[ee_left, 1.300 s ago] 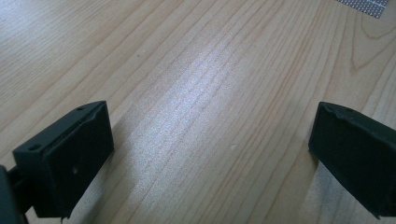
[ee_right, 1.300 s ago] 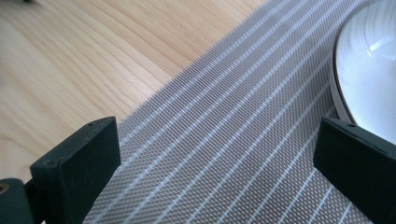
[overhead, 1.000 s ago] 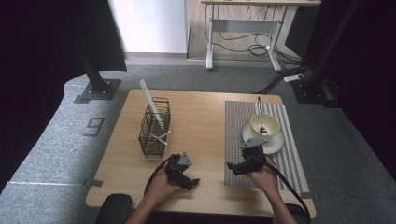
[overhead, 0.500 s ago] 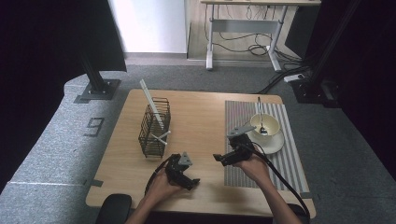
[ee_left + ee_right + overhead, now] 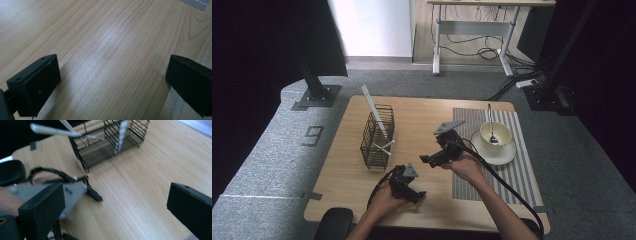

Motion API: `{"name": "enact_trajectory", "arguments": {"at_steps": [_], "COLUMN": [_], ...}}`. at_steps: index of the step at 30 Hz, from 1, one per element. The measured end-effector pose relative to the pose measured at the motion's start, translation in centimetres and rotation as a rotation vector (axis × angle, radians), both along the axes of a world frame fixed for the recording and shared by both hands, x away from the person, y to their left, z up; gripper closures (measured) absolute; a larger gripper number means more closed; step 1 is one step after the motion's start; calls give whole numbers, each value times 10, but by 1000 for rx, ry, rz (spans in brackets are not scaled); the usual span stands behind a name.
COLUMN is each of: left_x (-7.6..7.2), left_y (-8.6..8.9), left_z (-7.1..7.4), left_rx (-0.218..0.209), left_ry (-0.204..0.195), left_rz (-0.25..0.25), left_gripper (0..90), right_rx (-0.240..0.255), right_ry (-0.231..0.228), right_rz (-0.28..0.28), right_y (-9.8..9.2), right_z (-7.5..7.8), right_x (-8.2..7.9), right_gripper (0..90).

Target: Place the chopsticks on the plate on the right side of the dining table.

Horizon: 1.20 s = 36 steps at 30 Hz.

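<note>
Wooden table (image 5: 422, 112): black wire basket (image 5: 377, 136) (white utensils inside).

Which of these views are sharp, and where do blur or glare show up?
High view: sharp and evenly lit on the table, dark at both sides. Left gripper view: a pale sheen on the wood between the open left gripper, jaws slightly soft. Right gripper view: motion blur smears the wire basket and the grey plate beyond the open right gripper.
</note>
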<state>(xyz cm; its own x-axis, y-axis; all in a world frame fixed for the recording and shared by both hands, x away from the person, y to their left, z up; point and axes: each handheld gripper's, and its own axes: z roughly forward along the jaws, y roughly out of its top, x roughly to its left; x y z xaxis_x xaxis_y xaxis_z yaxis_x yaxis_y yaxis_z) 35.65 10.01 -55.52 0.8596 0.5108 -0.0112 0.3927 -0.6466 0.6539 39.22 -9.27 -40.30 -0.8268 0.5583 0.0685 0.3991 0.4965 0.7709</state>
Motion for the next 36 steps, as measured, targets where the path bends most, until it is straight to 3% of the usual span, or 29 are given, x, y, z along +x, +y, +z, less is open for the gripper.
{"name": "enact_trajectory", "arguments": {"at_steps": [7, 16, 23, 27, 29, 36], "left_x": [0, 0, 0, 0, 0, 0], "left_y": [0, 0, 0, 0, 0, 0], "left_z": [0, 0, 0, 0, 0, 0], "left_rx": [0, -1, 2, 2, 1, 3], "left_ry": [-1, -1, -1, -1, -1, -1], "left_rz": [0, -1, -1, 0, -1, 0], "left_gripper": [0, 0, 0, 0, 0, 0], "right_rx": [38, 41, 57, 54, 71, 64], "right_ry": [3, -26, -24, -35, -30, -57], "right_rz": [48, 103, 136, 153, 157, 169], "right_y": [25, 55, 75, 82, 88, 97], "right_z": [13, 24, 25, 24, 23, 18], "right_x": [8, 12, 14, 16, 18, 17], "right_gripper": [5, 121, 175, 249, 315, 552]}}
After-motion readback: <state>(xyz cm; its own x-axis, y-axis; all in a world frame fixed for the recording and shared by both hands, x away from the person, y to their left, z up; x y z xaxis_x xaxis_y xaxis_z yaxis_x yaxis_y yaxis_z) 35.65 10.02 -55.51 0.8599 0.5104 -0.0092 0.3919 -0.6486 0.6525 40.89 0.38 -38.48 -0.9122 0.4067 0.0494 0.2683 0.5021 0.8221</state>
